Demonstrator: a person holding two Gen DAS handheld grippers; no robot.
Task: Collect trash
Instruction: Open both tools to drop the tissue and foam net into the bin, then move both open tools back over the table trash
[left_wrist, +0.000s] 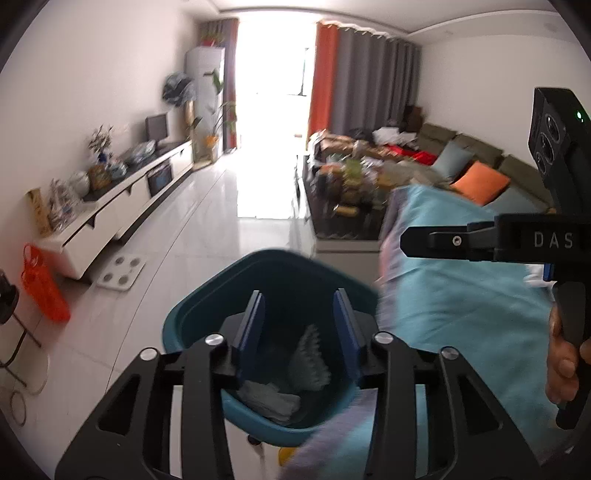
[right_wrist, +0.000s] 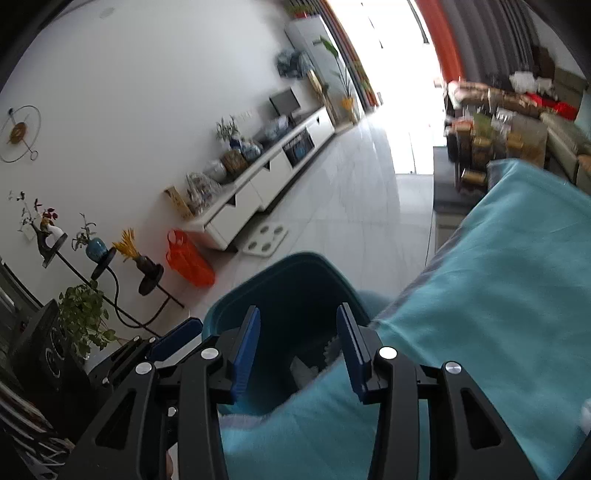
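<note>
Left gripper (left_wrist: 299, 325) at 6 o'clock in its own wrist view, blue pads (left_wrist: 251, 325) parallel, jaws apart, nothing between them. Right gripper (right_wrist: 299, 347) likewise at 6 o'clock in its view, jaws spread, empty. In the left wrist view the right gripper's black body enters from 3 o'clock, pointing toward 9 o'clock, with the person's right hand (left_wrist: 563, 363) wrapped on its handle at 4 o'clock.
</note>
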